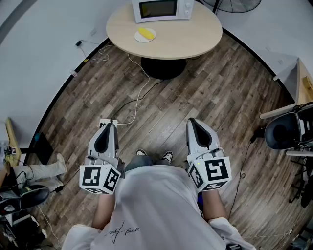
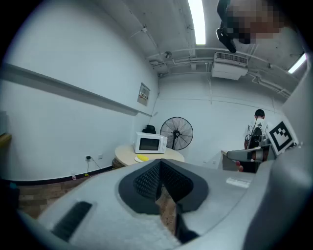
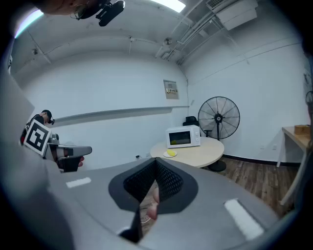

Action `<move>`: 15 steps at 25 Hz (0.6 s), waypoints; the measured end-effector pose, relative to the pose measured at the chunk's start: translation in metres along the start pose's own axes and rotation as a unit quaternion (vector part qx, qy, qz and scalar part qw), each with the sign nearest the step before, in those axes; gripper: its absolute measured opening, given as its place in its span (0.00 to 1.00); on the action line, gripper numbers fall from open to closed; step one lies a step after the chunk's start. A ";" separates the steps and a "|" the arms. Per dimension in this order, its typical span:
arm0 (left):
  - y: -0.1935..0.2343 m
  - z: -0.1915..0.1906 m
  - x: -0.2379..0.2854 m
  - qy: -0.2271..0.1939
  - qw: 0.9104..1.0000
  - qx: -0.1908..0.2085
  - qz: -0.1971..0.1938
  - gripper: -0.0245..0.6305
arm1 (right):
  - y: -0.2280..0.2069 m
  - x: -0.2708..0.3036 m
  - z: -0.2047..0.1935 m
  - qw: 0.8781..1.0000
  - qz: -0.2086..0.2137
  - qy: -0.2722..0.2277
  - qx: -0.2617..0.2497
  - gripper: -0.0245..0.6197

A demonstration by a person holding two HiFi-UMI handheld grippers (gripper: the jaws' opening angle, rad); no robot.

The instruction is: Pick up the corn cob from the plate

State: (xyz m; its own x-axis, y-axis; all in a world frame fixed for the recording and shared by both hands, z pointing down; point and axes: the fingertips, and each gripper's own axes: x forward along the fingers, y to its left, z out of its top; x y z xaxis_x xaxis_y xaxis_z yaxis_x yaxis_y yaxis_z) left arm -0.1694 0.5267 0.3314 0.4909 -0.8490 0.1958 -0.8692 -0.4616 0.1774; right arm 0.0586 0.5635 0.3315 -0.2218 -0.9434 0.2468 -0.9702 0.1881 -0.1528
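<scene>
Toward the top of the head view, a round desk [image 1: 186,39] is seen on a dark pedestal, and a white plate [image 1: 154,33] is set on it just in front of a white microwave [image 1: 163,9]. The yellow corn cob [image 1: 145,32] is laid on that plate, untouched and well apart from both grippers. A fan [image 1: 237,4] is partly seen beyond the desk, and a white cable [image 1: 142,93] is trailed from the desk's near edge across the wooden floor [image 1: 205,93] to a power strip just ahead of the left gripper. A dark chair [image 1: 282,131] is placed at the right edge. Close to the person's body, the left gripper [image 1: 111,123] and the right gripper [image 1: 191,120] are held side by side above the floor, both pointed toward the desk and tipped slightly downward, each with its marker cube nearest the person. The left gripper's fingers [image 2: 146,181] are pressed together at the tip, with nothing pinched between them; only floor is glimpsed through the slit behind the tip. The right gripper's fingers [image 3: 168,181] are likewise closed tip to tip on nothing. From both gripper views the desk, microwave and plated corn cob are seen far ahead, beyond the fingertips.
</scene>
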 end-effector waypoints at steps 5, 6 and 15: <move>-0.012 0.005 -0.010 0.001 1.000 0.000 0.003 0.03 | -0.004 -0.015 0.005 1.000 0.002 -0.004 0.004 0.05; -0.016 0.007 -0.012 0.000 1.000 0.000 0.003 0.03 | -0.007 -0.018 0.007 1.000 0.002 -0.007 0.005 0.05; -0.033 0.017 -0.006 0.002 1.000 0.006 -0.004 0.03 | -0.018 -0.022 0.018 0.999 0.027 -0.013 0.041 0.06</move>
State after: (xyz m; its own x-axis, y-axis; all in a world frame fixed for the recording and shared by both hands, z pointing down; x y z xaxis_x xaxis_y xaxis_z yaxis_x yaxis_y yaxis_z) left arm -0.1443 0.5427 0.3079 0.4974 -0.8448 0.1974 -0.8662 -0.4712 0.1663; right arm 0.0829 0.5754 0.3115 -0.2688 -0.9399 0.2106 -0.9458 0.2162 -0.2423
